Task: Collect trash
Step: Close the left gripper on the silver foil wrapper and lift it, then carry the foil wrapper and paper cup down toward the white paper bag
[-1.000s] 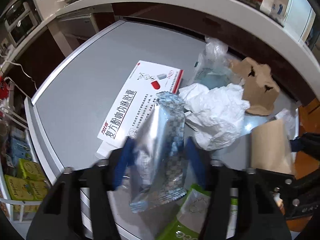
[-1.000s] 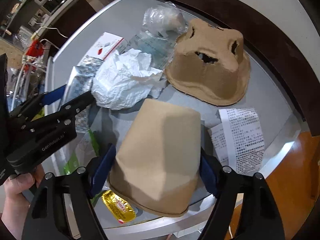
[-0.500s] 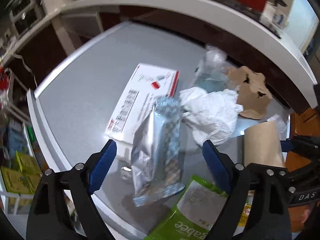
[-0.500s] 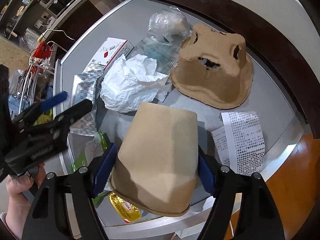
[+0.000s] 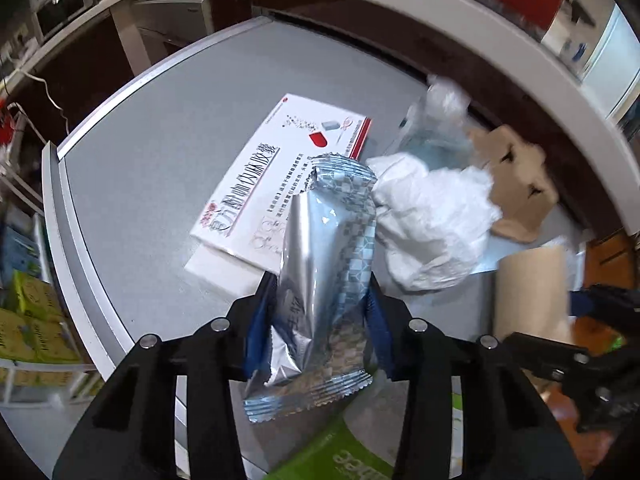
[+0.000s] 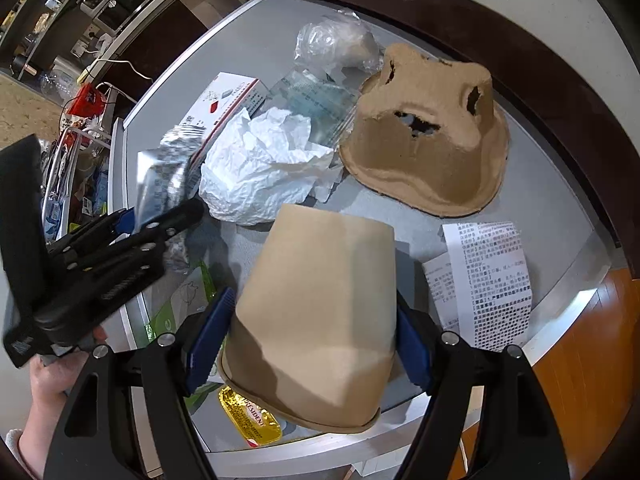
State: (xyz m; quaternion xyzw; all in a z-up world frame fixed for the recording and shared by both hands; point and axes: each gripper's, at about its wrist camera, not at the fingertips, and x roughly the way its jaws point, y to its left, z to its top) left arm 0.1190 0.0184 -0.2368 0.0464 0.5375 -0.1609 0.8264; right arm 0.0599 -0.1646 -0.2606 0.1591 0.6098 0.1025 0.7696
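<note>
The left gripper (image 5: 320, 312), open half a second ago, is now clamping the foil wrapper (image 5: 328, 264) beside the medicine box (image 5: 280, 184); the right gripper (image 6: 312, 344) is still squeezing the paper cup (image 6: 320, 312), so both pieces are secured.

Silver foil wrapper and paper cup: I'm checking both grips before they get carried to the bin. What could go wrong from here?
1. The left gripper pinches the silver foil wrapper near its lower end; the slick, floppy foil could slide out.
2. The right gripper squeezes the brown paper cup, whose wall looks dented; harder pressure may crush it or pop it loose.
3. The crumpled white paper lies close by; a swing could knock it off the table.
</note>
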